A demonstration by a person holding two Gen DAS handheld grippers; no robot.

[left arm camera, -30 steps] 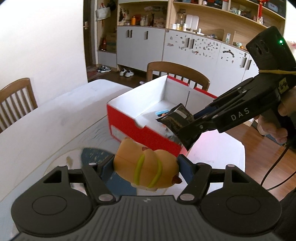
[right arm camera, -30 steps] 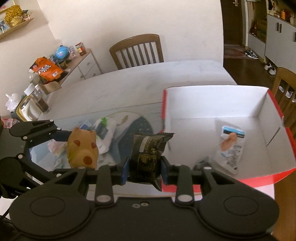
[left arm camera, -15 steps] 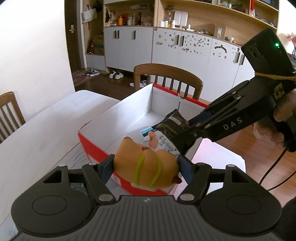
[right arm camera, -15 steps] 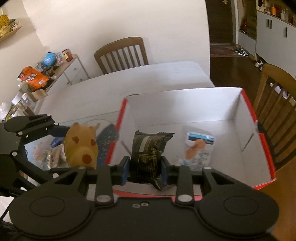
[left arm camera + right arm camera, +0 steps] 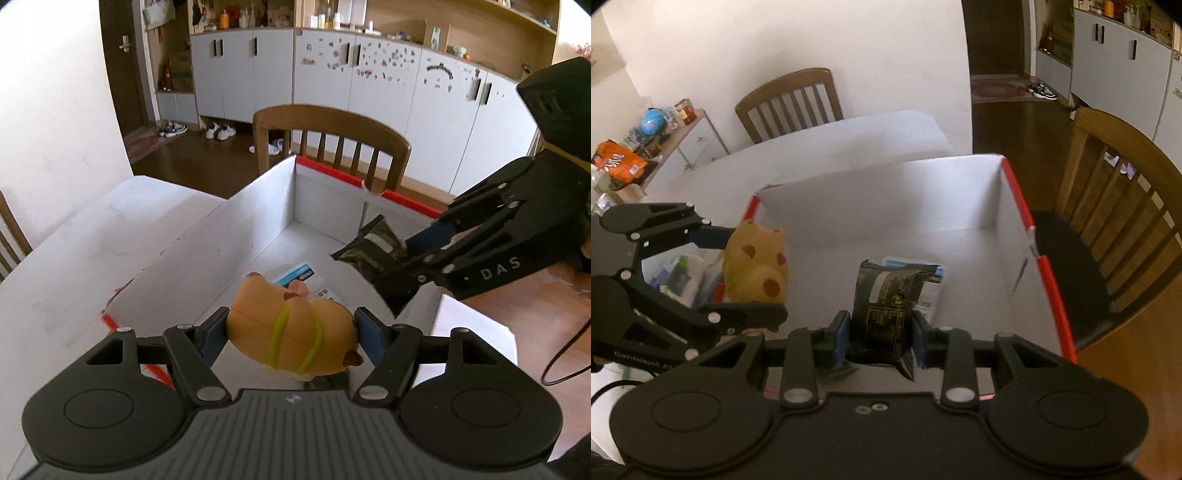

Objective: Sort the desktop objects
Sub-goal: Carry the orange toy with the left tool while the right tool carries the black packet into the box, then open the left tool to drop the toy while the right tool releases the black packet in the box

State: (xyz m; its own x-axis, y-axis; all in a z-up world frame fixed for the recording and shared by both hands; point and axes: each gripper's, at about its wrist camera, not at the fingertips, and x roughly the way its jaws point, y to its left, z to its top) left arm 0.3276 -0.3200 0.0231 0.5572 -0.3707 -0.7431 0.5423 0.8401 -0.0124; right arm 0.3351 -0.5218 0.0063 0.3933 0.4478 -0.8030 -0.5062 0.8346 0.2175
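My left gripper (image 5: 291,332) is shut on an orange hamster toy (image 5: 291,334) with green stripes, held over the near left corner of the red and white box (image 5: 255,214). In the right wrist view the same toy (image 5: 757,266) hangs at the box's left wall. My right gripper (image 5: 881,332) is shut on a dark snack packet (image 5: 886,310), held above the box floor; from the left wrist view that packet (image 5: 369,251) sits in the black jaws at the right. A white snack pouch (image 5: 306,277) lies on the box floor under both.
A wooden chair (image 5: 332,140) stands behind the box's far wall, another chair (image 5: 790,103) at the table's far side. Several packets (image 5: 683,273) lie on the table (image 5: 92,236) left of the box. A side cabinet (image 5: 665,140) carries clutter at far left.
Both grippers have travelled from beside the box to over its inside, each keeping its load. The box now fills the middle of both views.
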